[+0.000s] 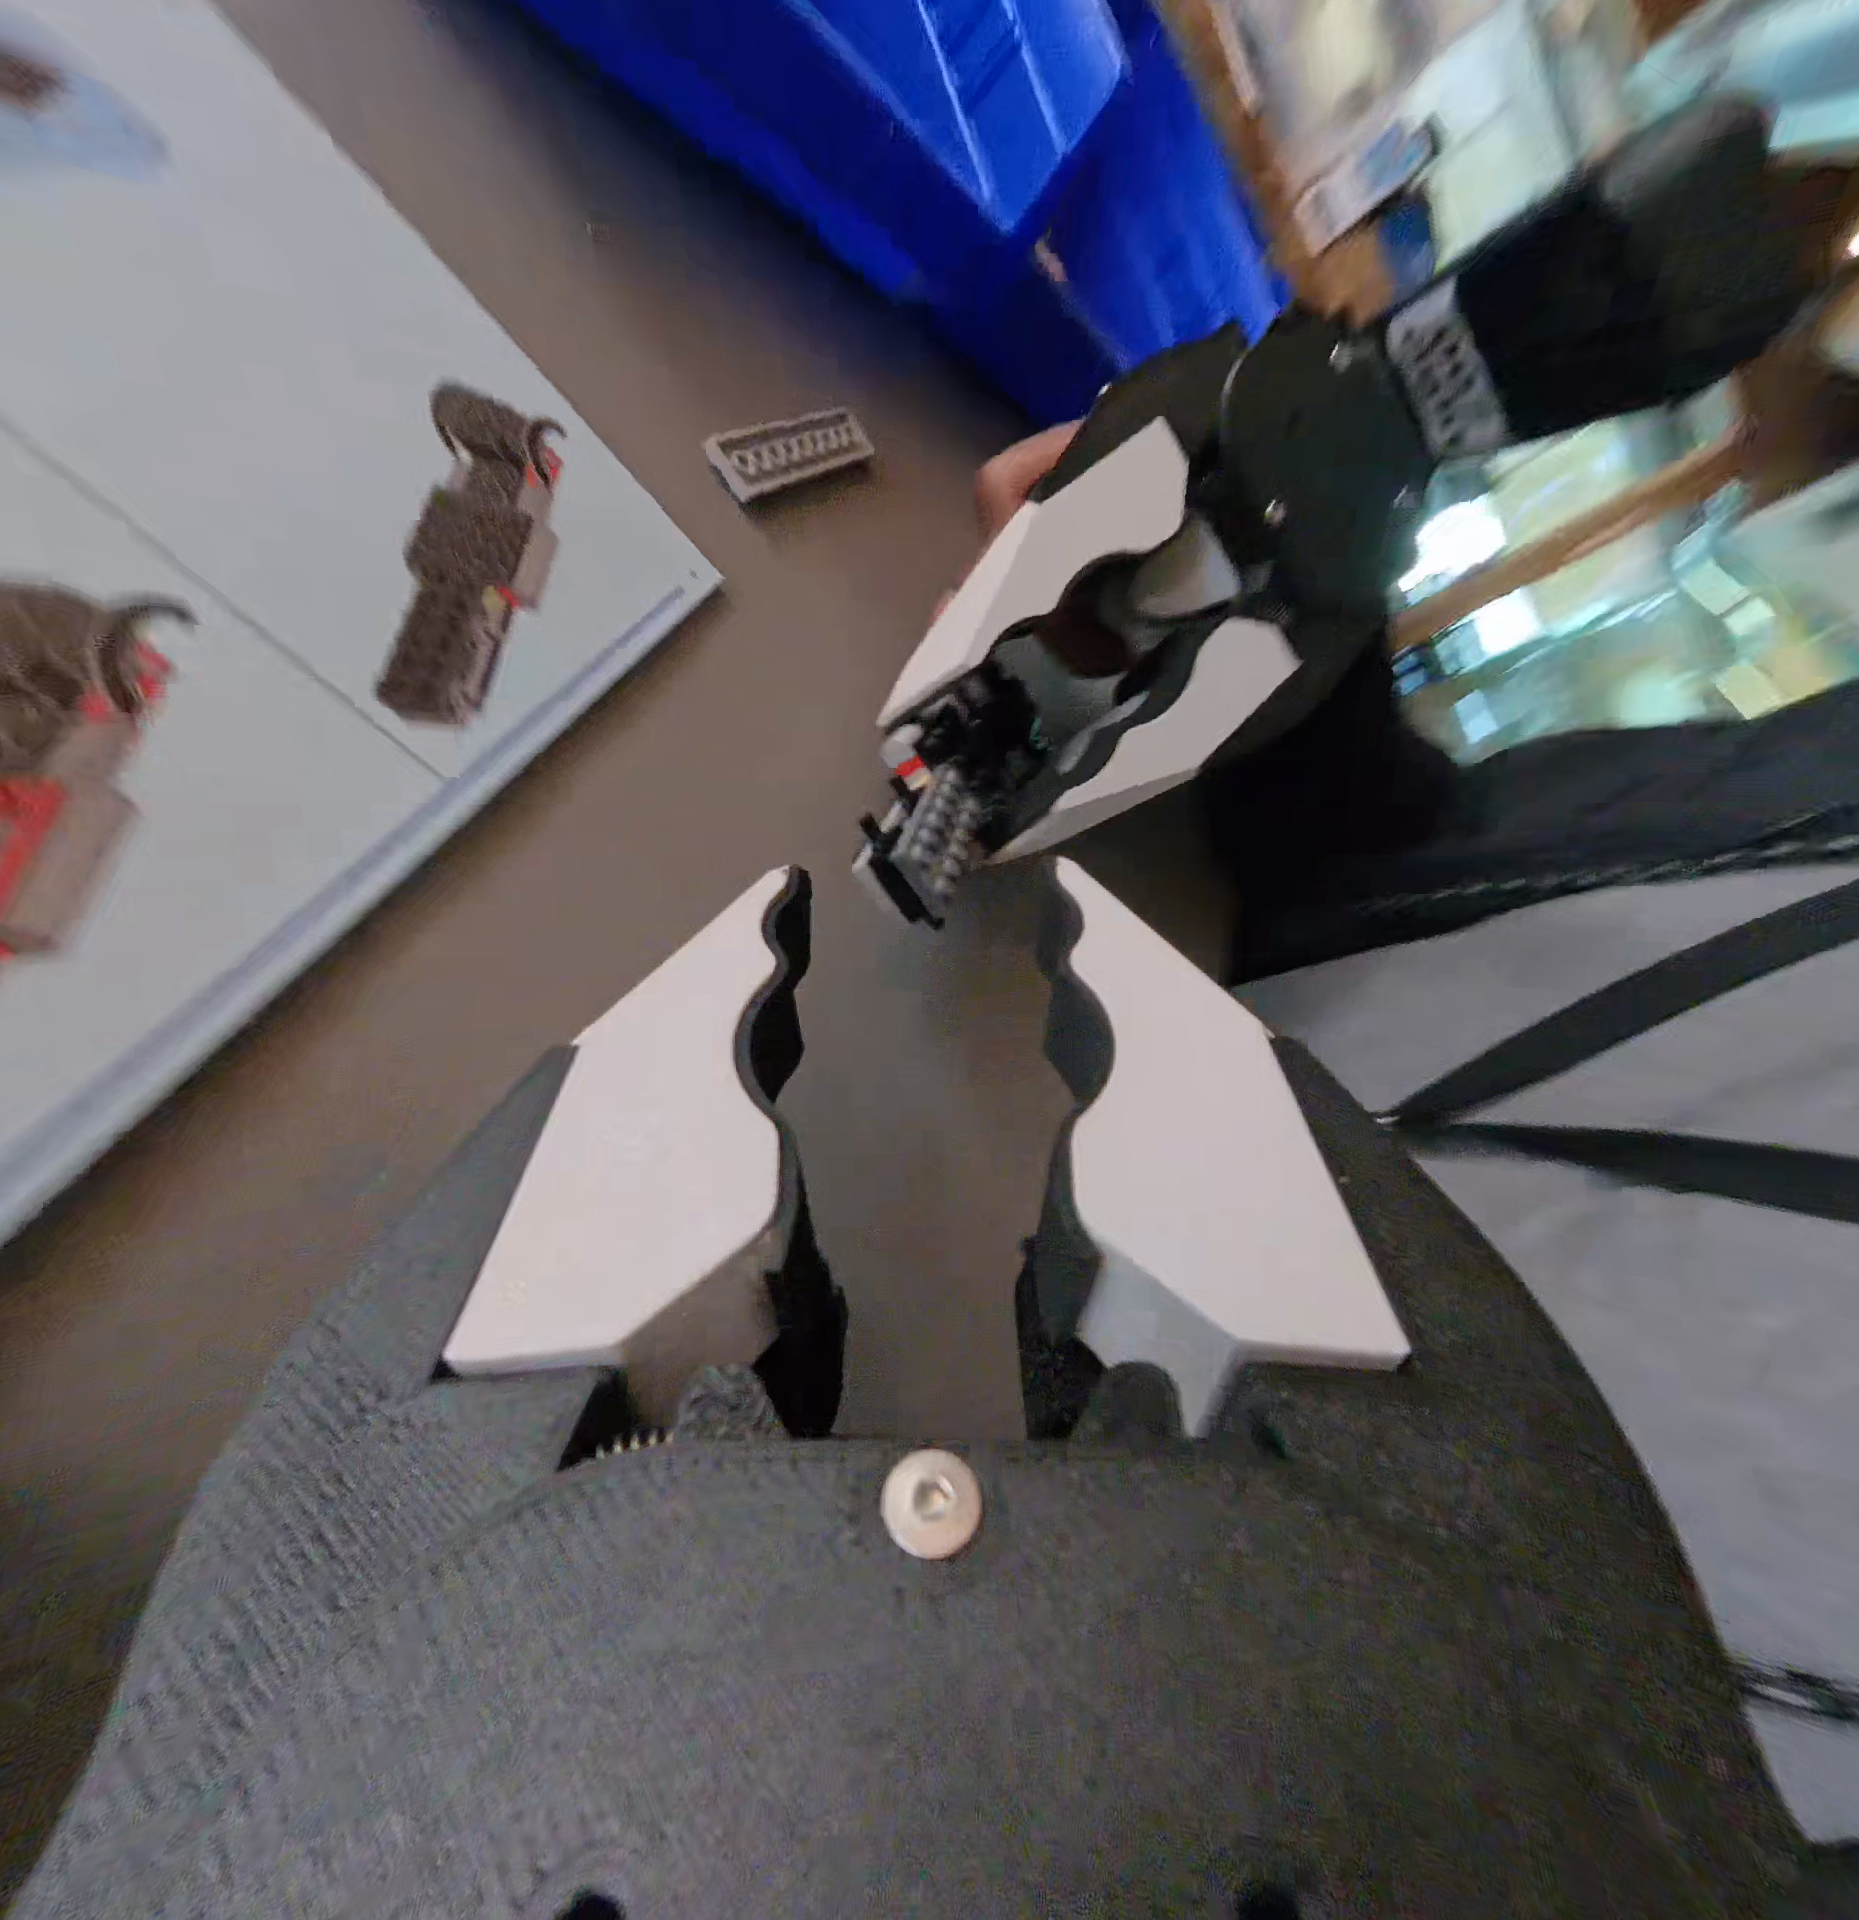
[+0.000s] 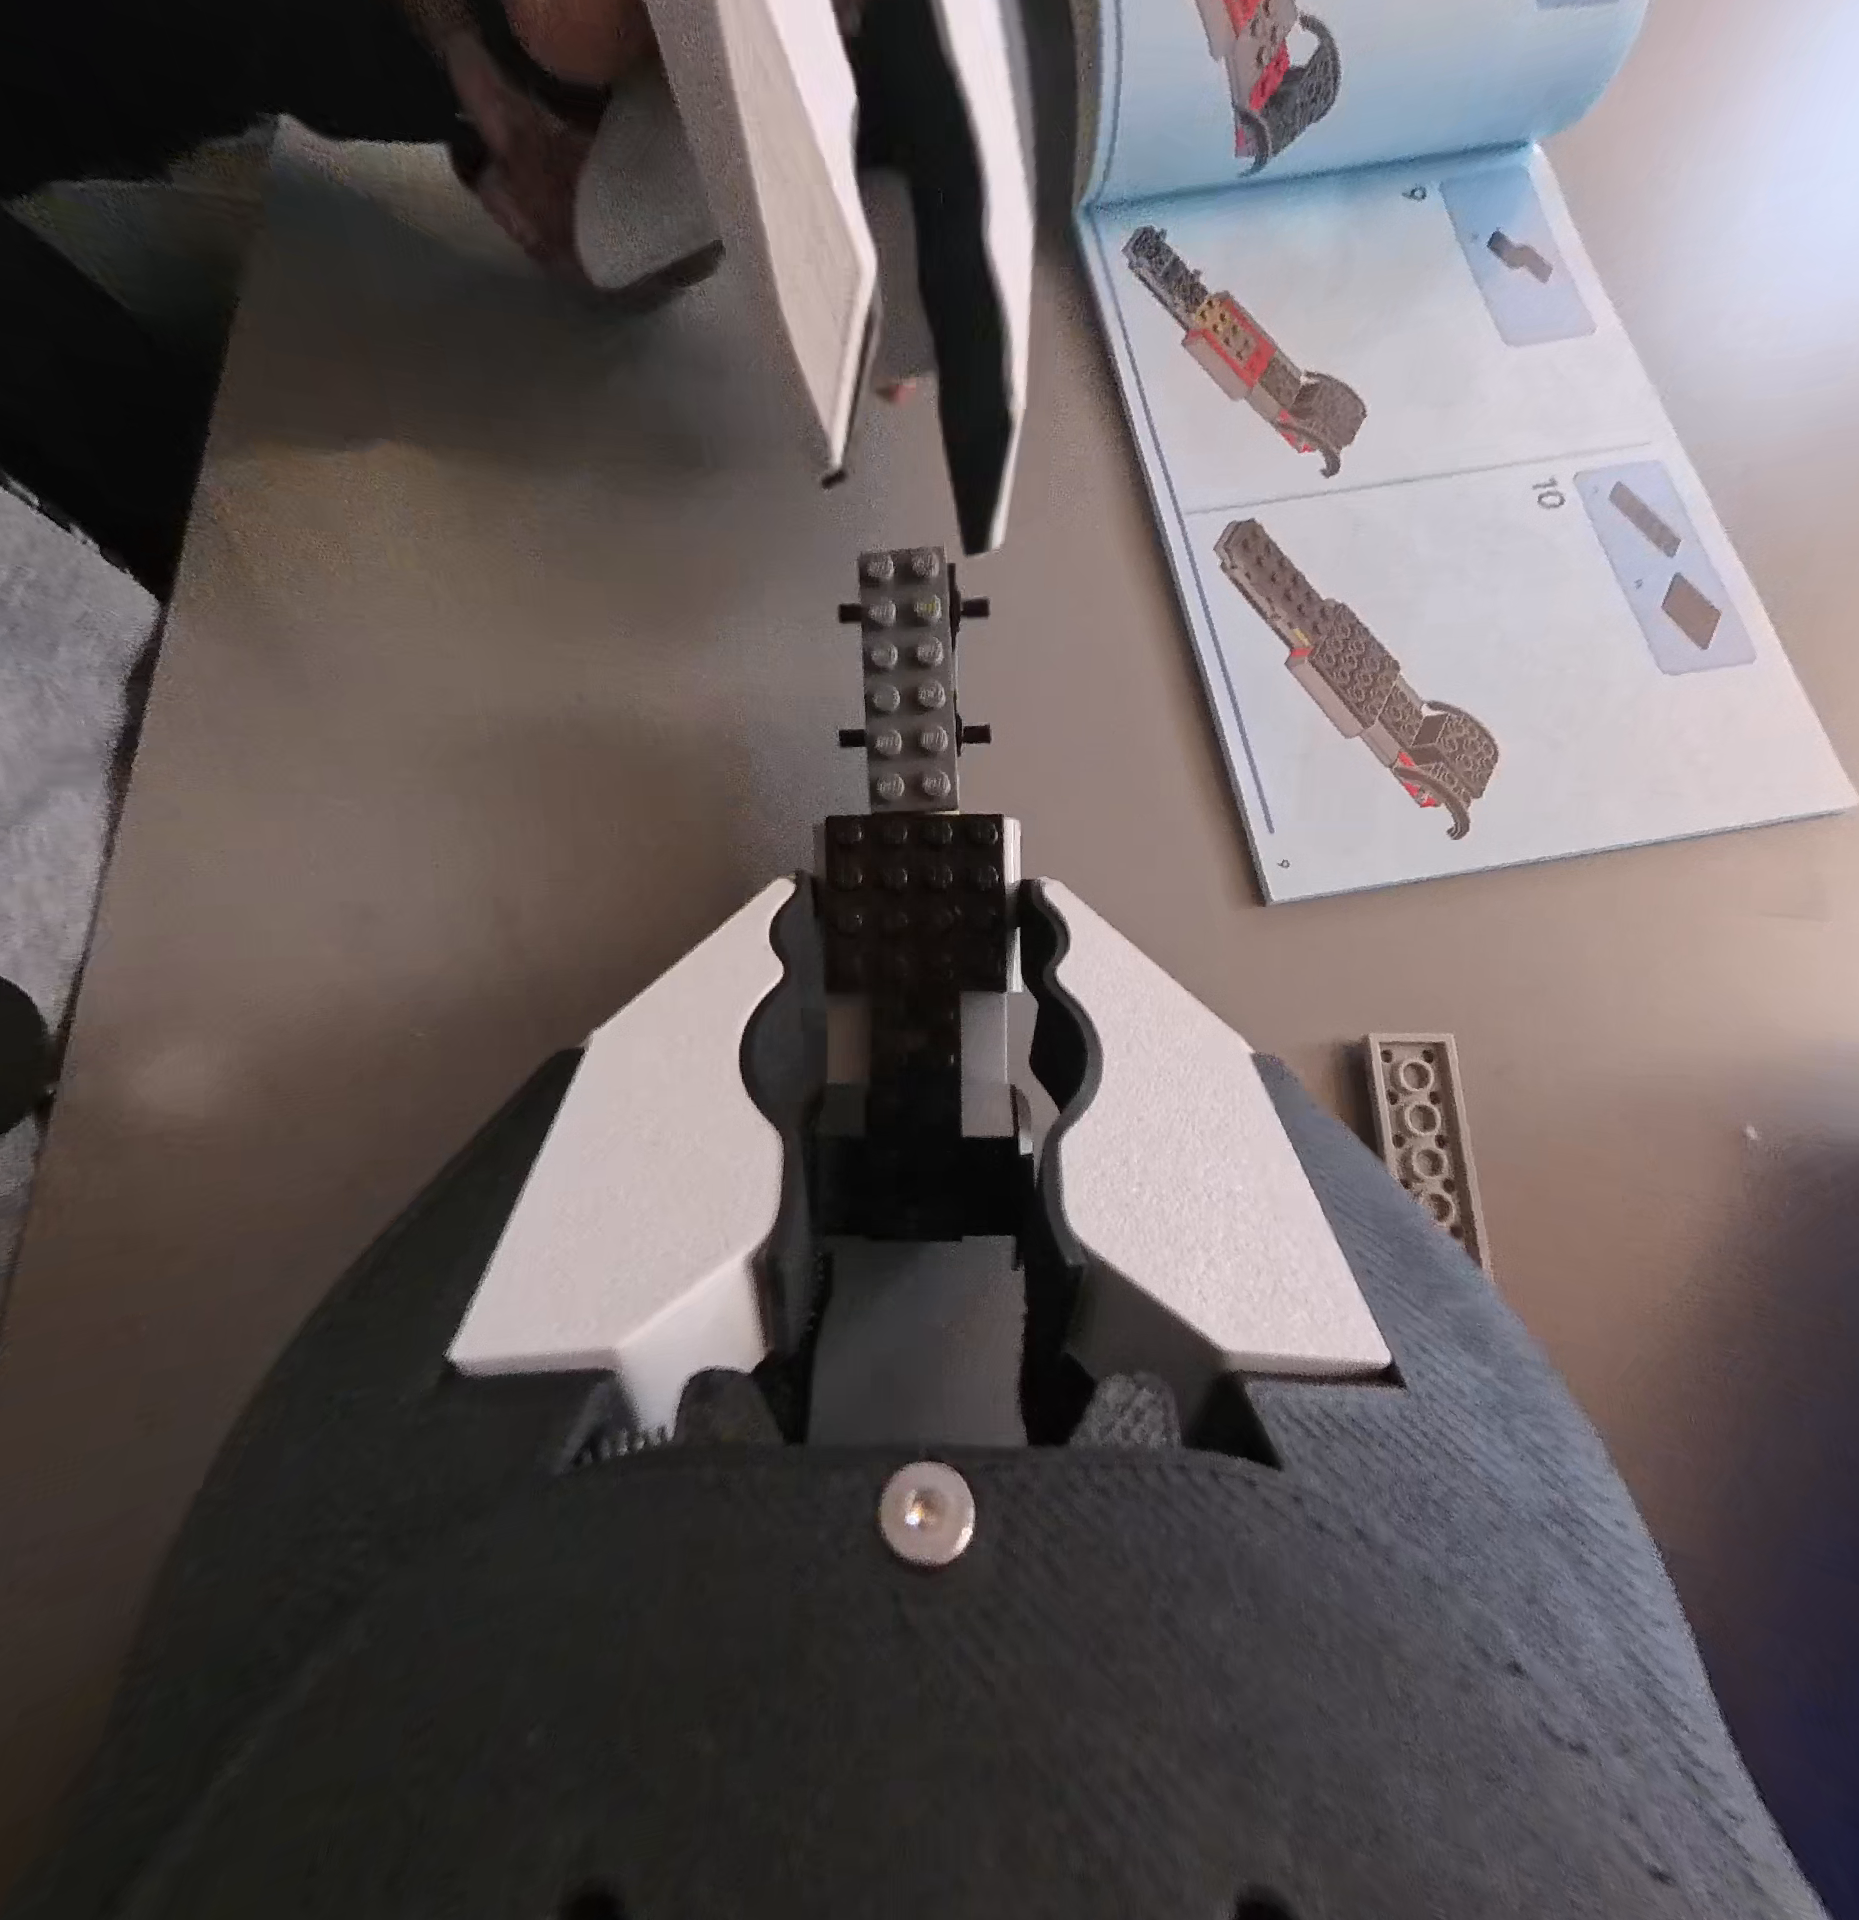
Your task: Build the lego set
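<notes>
The right gripper (image 2: 912,904) is clamped on a partly built lego model (image 2: 912,914) and holds it above the brown table (image 2: 489,727). The wide dark studded part of the model sits between the fingers, and a narrow grey studded strip with small black pins on its sides sticks out forward, past the fingertips. In the left wrist view the same model (image 1: 920,842) pokes out of the right gripper (image 1: 1008,810), with a little red visible on it.

The left gripper (image 1: 930,883) is spread apart and carries nothing. Its fingertips are just beside the free end of the grey strip, not touching it as far as I can see.

An instruction booklet (image 2: 1424,520) lies open on the table, to the right of the model. One loose grey plate (image 2: 1424,1143) lies upside down on the table, near the right gripper's body; the left wrist view shows it (image 1: 790,452) beyond the booklet's corner (image 1: 281,416). A blue bin (image 1: 956,156) stands at the far side.

I judge the building is in an early to middle stage: a core is assembled, but it looks shorter and simpler than the figures on the open page. The loose plate is not yet attached, and probably it is the next piece for the free gripper to fetch.
</notes>
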